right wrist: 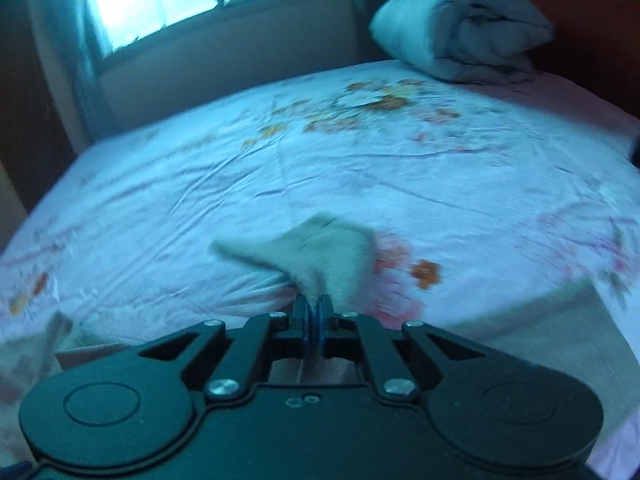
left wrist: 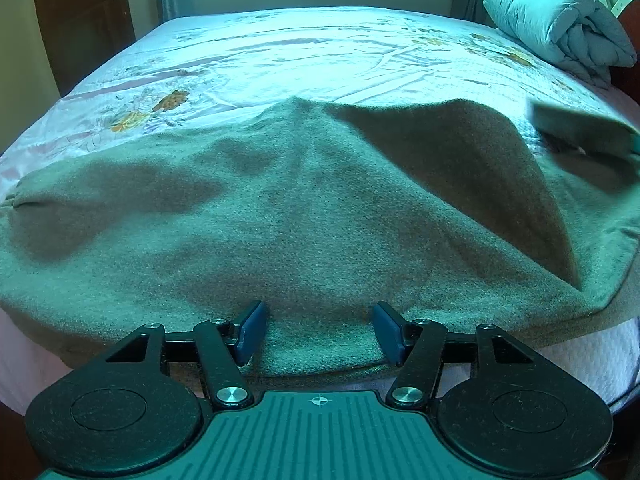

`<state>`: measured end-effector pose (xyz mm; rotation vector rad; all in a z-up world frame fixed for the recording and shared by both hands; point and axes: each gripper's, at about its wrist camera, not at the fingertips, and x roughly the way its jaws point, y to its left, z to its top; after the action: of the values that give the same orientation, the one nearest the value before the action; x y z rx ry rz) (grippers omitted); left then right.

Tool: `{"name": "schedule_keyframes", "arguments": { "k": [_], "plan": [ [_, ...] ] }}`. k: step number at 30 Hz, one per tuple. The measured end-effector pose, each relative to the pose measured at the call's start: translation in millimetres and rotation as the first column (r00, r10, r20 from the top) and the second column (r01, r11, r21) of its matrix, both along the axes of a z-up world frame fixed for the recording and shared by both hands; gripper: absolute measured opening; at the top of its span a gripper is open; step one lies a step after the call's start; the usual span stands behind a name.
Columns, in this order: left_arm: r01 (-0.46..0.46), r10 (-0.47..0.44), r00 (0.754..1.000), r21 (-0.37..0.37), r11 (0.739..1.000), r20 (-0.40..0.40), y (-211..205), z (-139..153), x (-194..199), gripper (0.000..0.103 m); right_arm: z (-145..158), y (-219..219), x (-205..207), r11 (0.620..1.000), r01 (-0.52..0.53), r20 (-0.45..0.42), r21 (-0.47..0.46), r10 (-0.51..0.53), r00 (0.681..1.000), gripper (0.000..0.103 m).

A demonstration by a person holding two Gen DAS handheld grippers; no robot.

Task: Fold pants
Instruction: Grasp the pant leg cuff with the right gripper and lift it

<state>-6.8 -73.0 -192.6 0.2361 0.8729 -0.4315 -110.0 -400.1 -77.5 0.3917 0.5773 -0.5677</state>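
Pants (left wrist: pixel 304 216) lie spread across the near part of the bed (left wrist: pixel 320 52), long axis running left to right in the left wrist view, with the near hem at the bed's front edge. The left tool (left wrist: pixel 319 330) sits right at that edge, its blue pads (left wrist: pixel 251 332) spread wide with the cloth's border lying between them, so nothing is gripped there yet. The right tool (right wrist: pixel 314 318) is pressed together on a small tuft of the pants (right wrist: pixel 320 248), which rises ahead of it above the sheet; the picture is blurred, so which part of the garment this is cannot be told. In the left view a fold of cloth lifts off the bed toward the right, where a blurred shape, likely the right tool, carries it. Judging from this, the coming fold turns on the right side being brought across toward the left along the long axis, while the left tool, nearer the flat cloth, could pin or pinch the hem. A rolled quilt (left wrist: pixel 560 28) lies well apart at the far right corner.
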Motion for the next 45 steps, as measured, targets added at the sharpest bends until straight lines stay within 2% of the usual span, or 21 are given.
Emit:
{"name": "schedule_keyframes", "arguments": {
  "k": [4, 7, 10, 13, 14, 15, 18, 19, 21, 22, 23, 25, 29, 36, 37, 38, 39, 41, 43, 45],
  "plan": [
    [0.007, -0.007, 1.0, 0.01, 1.0, 0.0, -1.8, 0.4, -0.1, 0.061, -10.5, -12.7, -70.0, 0.986, 0.137, 0.063, 0.095, -0.143, 0.988, 0.0],
    [0.011, -0.011, 1.0, 0.02, 1.0, 0.003, -3.7, 0.4, -0.2, 0.062, -36.2, -19.5, -105.8, 0.967, 0.214, 0.035, 0.139, -0.221, 0.975, 0.0],
    [0.009, -0.009, 1.0, 0.028, 1.0, 0.006, -5.2, 0.3, -0.8, 0.062, -68.3, -26.9, -122.0, 0.936, 0.264, -0.022, 0.232, -0.267, 0.964, 0.0],
    [0.004, -0.004, 1.0, 0.035, 0.999, 0.005, -6.3, 1.1, -0.9, 0.063, -66.9, -21.2, -113.1, 0.961, 0.232, -0.069, 0.149, -0.224, 0.972, 0.002],
    [0.003, -0.003, 1.0, 0.035, 0.999, 0.005, -7.0, 1.2, -0.9, 0.063, -62.4, -20.0, -110.2, 0.967, 0.224, -0.072, 0.124, -0.217, 0.974, 0.014],
    [0.0, 0.0, 1.0, 0.035, 0.999, 0.004, -7.2, 1.2, -0.9, 0.063, -56.9, -18.6, -107.5, 0.973, 0.211, -0.077, 0.09, -0.204, 0.976, 0.016],
    [-0.003, 0.003, 1.0, 0.036, 0.999, 0.002, -8.3, 1.3, -1.2, 0.065, -44.4, -7.7, -94.5, 0.99, 0.117, -0.138, -0.076, -0.127, 0.982, 0.018],
    [-0.003, 0.003, 1.0, 0.037, 0.999, 0.001, -8.6, 1.4, -1.3, 0.066, -42.2, -4.2, -89.5, 0.989, 0.082, -0.161, -0.125, -0.102, 0.982, 0.02],
    [-0.005, 0.005, 1.0, 0.037, 0.999, 0.0, -8.4, 1.2, -0.7, 0.066, -40.3, 3.9, -79.1, 0.977, 0.028, -0.201, -0.21, -0.071, 0.977, 0.032],
    [-0.006, 0.006, 1.0, 0.036, 0.999, -0.001, -8.2, 1.2, -0.5, 0.067, -40.2, 7.9, -73.1, 0.968, -0.001, -0.225, -0.249, -0.057, 0.973, 0.044],
    [-0.006, 0.007, 1.0, 0.037, 0.999, -0.002, -8.1, 1.2, 0.0, 0.067, -40.3, 10.8, -67.9, 0.96, -0.027, -0.238, -0.279, -0.042, 0.97, 0.048],
    [-0.006, 0.006, 1.0, 0.037, 0.999, -0.002, -8.3, 1.0, 0.2, 0.068, -41.2, 17.2, -55.2, 0.935, -0.087, -0.274, -0.345, -0.012, 0.962, 0.048],
    [-0.008, 0.008, 1.0, 0.035, 0.999, -0.004, -8.0, 0.4, 0.3, 0.069, -45.8, 25.1, -29.3, 0.886, -0.196, -0.337, -0.421, 0.048, 0.94, 0.045],
    [-0.01, 0.01, 1.0, 0.035, 0.999, -0.009, -9.1, 0.2, 1.5, 0.07, -50.5, 24.8, 5.0, 0.857, -0.285, -0.384, -0.429, 0.112, 0.917, 0.033],
    [-0.01, 0.01, 1.0, 0.035, 0.999, -0.01, -9.0, 0.2, 1.7, 0.071, -52.3, 22.2, 9.5, 0.863, -0.294, -0.397, -0.41, 0.122, 0.91, 0.024],
    [-0.01, 0.011, 1.0, 0.034, 0.999, -0.01, -8.8, 0.2, 1.9, 0.071, -53.4, 19.0, 12.7, 0.872, -0.295, -0.401, -0.39, 0.128, 0.907, 0.009],
    [-0.011, 0.011, 1.0, 0.034, 0.999, -0.01, -8.5, 0.1, 2.0, 0.072, -53.6, 14.5, 14.2, 0.887, -0.289, -0.395, -0.361, 0.136, 0.909, 0.002],
    [-0.013, 0.013, 1.0, 0.034, 0.999, -0.012, -8.2, -0.1, 2.3, 0.072, -46.7, 1.0, 6.0, 0.937, -0.219, -0.311, -0.272, 0.13, 0.942, 0.0],
    [-0.013, 0.014, 1.0, 0.037, 0.999, -0.012, -8.8, -0.5, 2.6, 0.074, -36.0, -16.6, -13.8, 0.977, -0.105, -0.196, -0.184, 0.068, 0.978, 0.0],
    [-0.013, 0.014, 1.0, 0.038, 0.999, -0.012, -9.4, -0.7, 3.0, 0.075, -26.8, -33.7, -42.4, 0.996, 0.006, -0.088, -0.088, -0.014, 0.996, 0.0]
  ]
}}
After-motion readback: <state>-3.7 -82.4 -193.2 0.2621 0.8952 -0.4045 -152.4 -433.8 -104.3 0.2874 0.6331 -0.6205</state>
